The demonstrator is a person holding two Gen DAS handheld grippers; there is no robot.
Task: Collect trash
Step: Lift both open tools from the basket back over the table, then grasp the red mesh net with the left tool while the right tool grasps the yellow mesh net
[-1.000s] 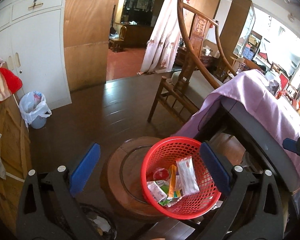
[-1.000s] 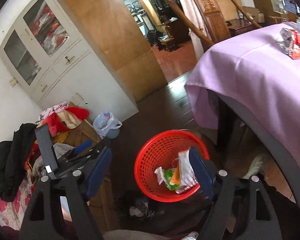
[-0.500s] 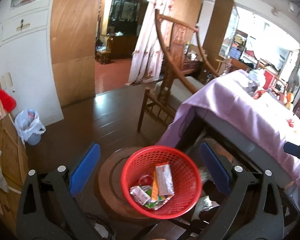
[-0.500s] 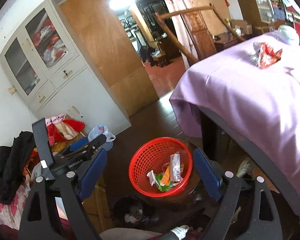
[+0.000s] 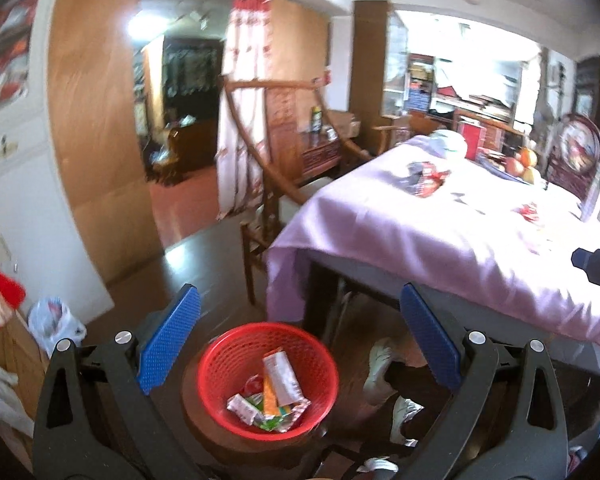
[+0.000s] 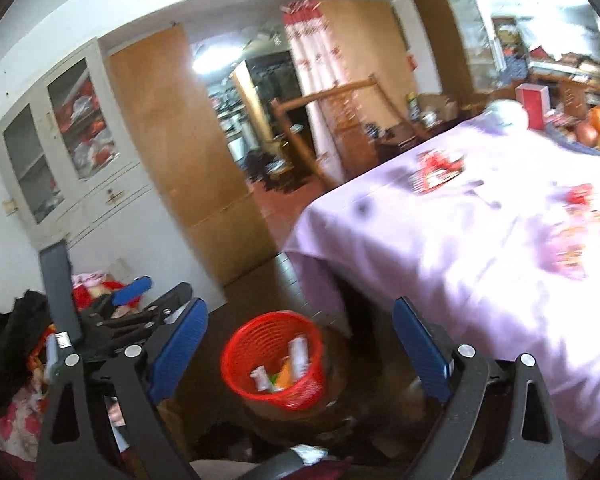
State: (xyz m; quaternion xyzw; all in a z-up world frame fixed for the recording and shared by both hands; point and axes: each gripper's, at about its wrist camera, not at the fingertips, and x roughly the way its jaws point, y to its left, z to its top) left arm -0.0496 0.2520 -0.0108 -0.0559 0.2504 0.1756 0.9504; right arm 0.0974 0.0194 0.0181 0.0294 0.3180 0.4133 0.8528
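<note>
Between the blue pads of the left gripper [image 5: 300,338], whose jaws stand wide apart with nothing in them, a red mesh basket [image 5: 236,354] sits upright on a round wooden stool [image 5: 198,420] on the dark floor. Inside it lie several wrappers; the longest, a white and orange packet [image 5: 281,376], leans against the basket wall with its long axis running up and away from the camera. The right gripper [image 6: 300,350] is likewise spread open and empty, with the same basket low between its pads. Just right of the stool, under the table edge, are white shoes [image 5: 380,364]. Beyond stands a table draped in a lilac cloth [image 5: 440,240], its hanging corner near the basket. On the cloth, well apart from the basket, lies a crumpled red and silver wrapper [image 5: 424,176], with smaller red scraps [image 5: 530,212] farther right, blurred. A wooden chair [image 5: 268,184] stands at the table's far corner, and a white bag-lined bin [image 5: 54,320] sits by the cabinet at left.
</note>
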